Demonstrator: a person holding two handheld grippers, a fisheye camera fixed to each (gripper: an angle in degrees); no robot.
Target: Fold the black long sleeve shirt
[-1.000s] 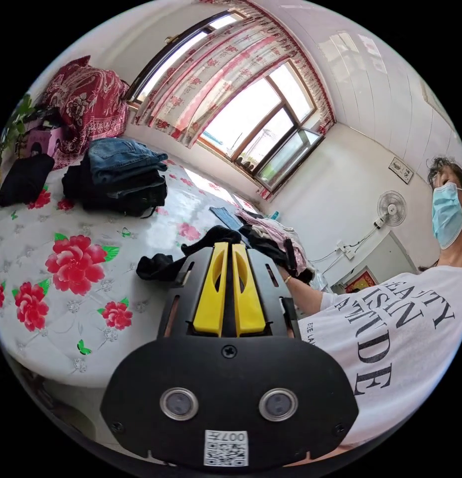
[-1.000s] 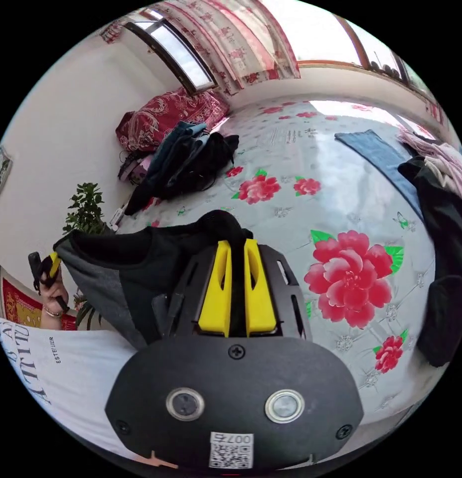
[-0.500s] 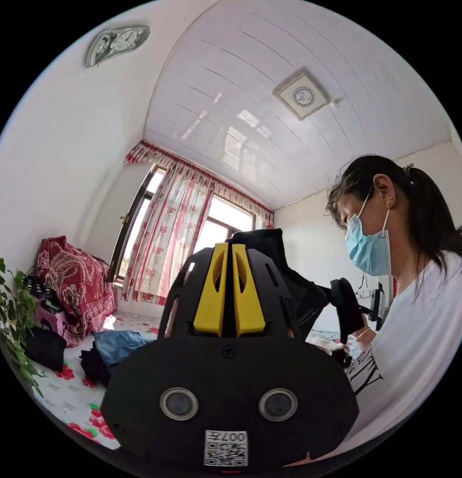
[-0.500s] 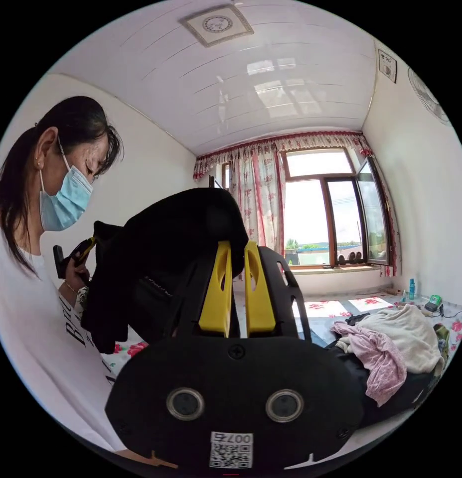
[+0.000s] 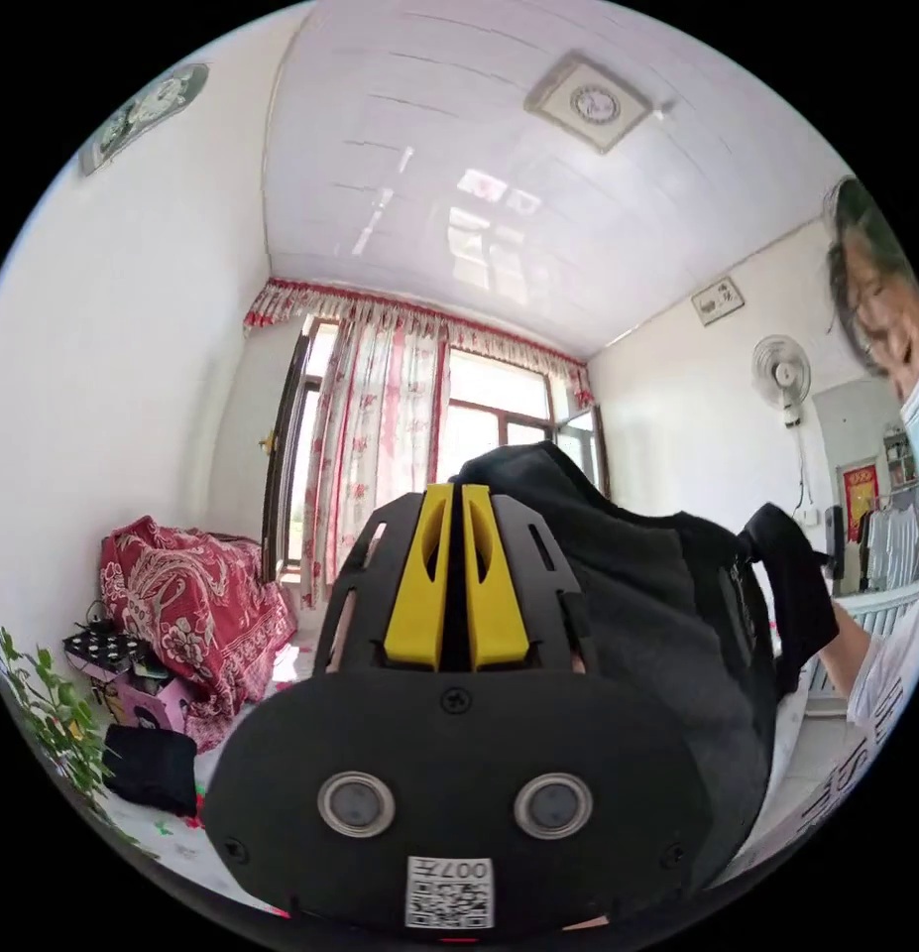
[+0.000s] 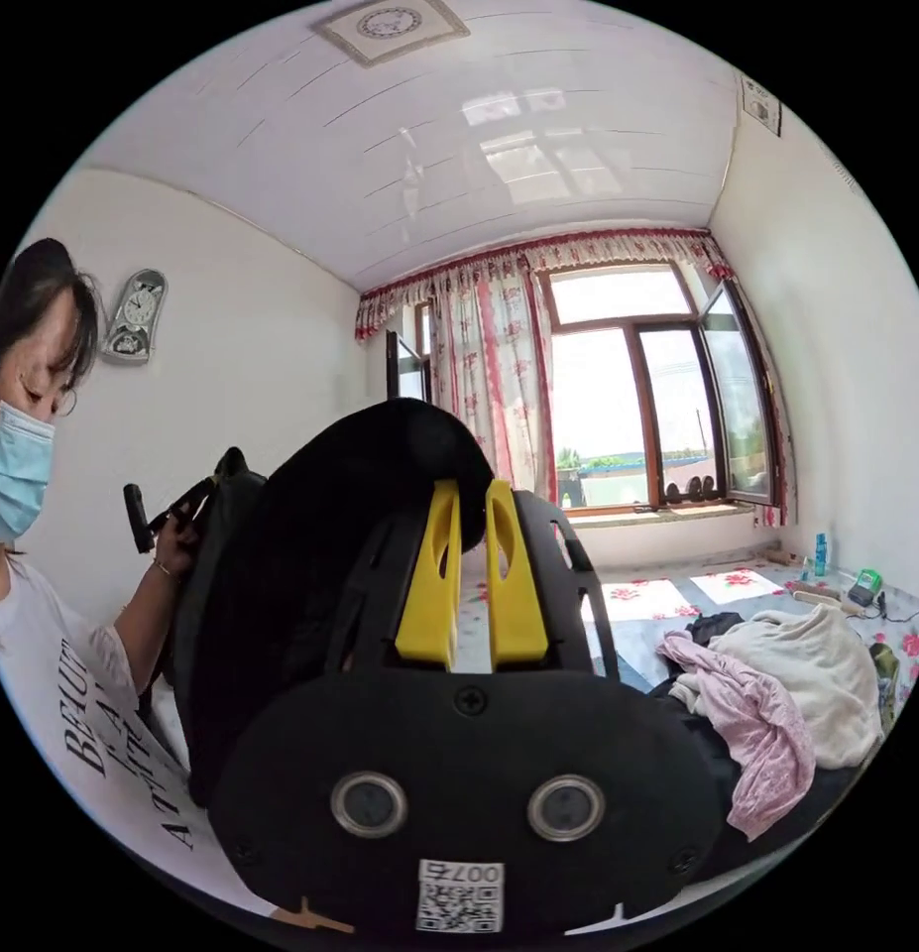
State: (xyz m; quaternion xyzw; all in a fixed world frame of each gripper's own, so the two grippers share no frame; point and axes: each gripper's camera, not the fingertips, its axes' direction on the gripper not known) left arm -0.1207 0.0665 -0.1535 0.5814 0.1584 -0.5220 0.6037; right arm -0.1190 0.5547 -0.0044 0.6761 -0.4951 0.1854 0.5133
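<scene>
At 12 o'clock of each gripper, fingers (image 5: 455, 496) clenched on the black long-sleeved cotton shirt (image 5: 667, 615) may slip if it is shaken hard.

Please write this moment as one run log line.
phase: shirt lifted | left gripper: shut on black shirt | right gripper: shut on black shirt | shirt: hanging between both

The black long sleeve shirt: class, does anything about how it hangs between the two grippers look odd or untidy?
Yes. The black long sleeve shirt hangs bunched in the air between the left gripper and right gripper, sagging in thick folds rather than spread flat, so no sleeve or hem can be made out.
</scene>
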